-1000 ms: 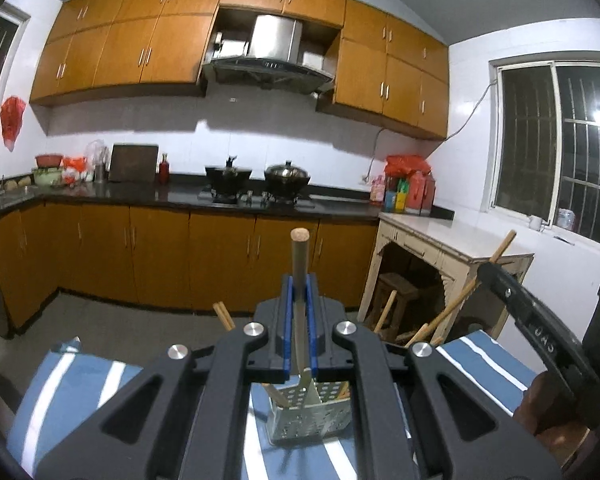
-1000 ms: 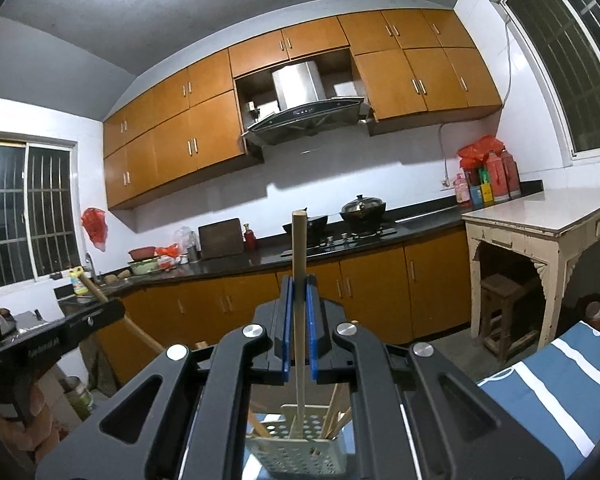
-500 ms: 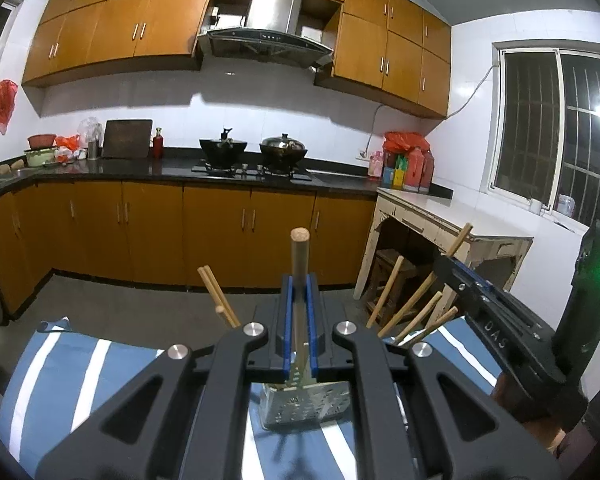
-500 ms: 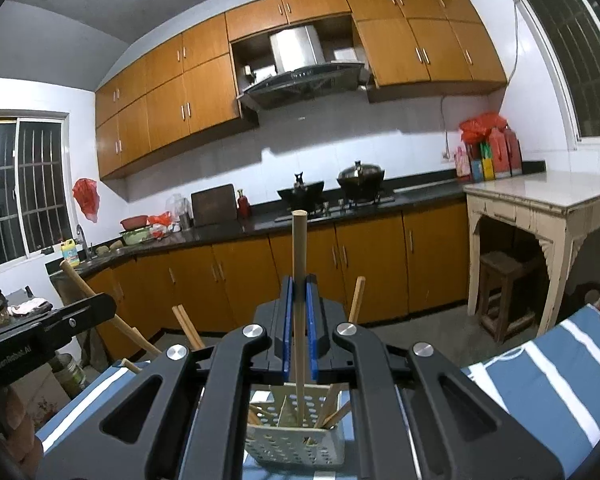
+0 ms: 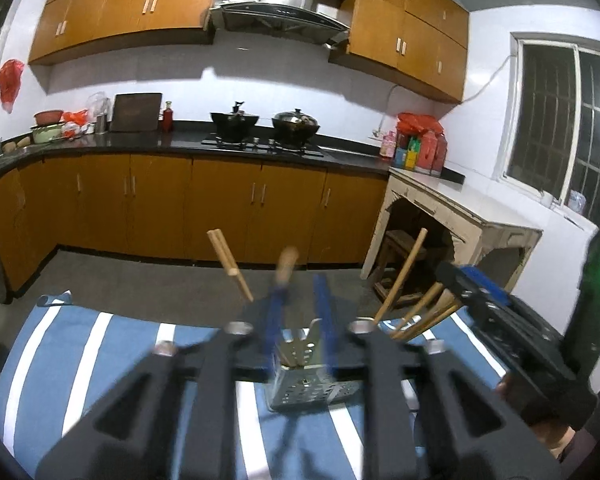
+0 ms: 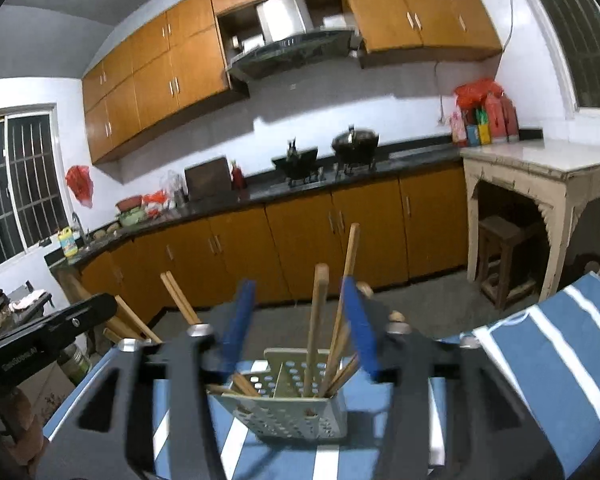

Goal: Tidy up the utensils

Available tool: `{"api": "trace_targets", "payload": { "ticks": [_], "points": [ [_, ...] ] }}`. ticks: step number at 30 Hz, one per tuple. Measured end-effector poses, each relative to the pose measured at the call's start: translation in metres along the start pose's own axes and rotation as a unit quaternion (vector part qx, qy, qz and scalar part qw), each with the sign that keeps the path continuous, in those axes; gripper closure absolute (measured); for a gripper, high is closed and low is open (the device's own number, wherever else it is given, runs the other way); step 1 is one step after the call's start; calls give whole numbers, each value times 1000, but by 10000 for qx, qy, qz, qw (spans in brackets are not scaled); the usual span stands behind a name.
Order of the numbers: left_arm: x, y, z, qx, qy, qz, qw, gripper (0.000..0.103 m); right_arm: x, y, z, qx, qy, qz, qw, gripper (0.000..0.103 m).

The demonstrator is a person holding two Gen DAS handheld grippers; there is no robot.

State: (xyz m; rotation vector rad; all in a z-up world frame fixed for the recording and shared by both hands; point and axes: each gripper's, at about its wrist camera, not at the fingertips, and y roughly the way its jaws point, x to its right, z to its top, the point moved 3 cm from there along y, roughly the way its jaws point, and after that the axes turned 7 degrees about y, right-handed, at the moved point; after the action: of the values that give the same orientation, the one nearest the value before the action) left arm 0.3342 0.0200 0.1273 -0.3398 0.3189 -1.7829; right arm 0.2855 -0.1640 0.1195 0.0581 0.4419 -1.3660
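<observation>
Standing on the striped cloth [image 6: 560, 344], a perforated metal holder [image 6: 284, 404] serves as the landmark for everything here. Directly above it the right gripper [image 6: 300, 320] is held with its blue pads spread wide, and nothing is clamped between them; a wooden stick [image 6: 316, 320] is seen upright in the gap, its lower end already down inside the holder, so a release into the right-hand compartment is judged to be the purpose of this pose. That compartment is filled with several leaning sticks, while a pair of chopsticks [image 6: 178, 298] slants out of the left-hand one across a thin divider. Over the same holder [image 5: 304, 384], the left gripper [image 5: 300, 312] is likewise parted, and a round-topped stick [image 5: 286, 266], blurred, is seen beside its left pad, seemingly let go.
</observation>
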Motion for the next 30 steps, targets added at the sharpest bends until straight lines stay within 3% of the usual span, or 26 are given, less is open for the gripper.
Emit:
{"api": "trace_targets", "payload": {
  "ticks": [1, 6, 9, 17, 23, 30],
  "points": [
    [-2, -3, 1, 41, -36, 22, 10000, 63, -2, -5, 3, 61, -45, 6, 10000, 51],
    [-11, -27, 6, 243, -112, 108, 9996, 54, -6, -30, 13, 329, -114, 54, 9994, 42],
    [-11, -43, 6, 341, -96, 146, 9993, 48, -6, -50, 13, 416, -117, 94, 9990, 32],
    [-16, -104, -40, 314, 89, 365, 9988, 21, 3, -97, -29, 77, -204, -2, 9998, 4],
    [-14, -148, -97, 246, 274, 684, 9970, 6, 8, -136, -81, -182, -386, -279, 9987, 2],
    [-3, -190, -153, 211, 426, 1041, 9934, 4, 5, -175, -124, -447, -517, -474, 9965, 2]
  ]
}}
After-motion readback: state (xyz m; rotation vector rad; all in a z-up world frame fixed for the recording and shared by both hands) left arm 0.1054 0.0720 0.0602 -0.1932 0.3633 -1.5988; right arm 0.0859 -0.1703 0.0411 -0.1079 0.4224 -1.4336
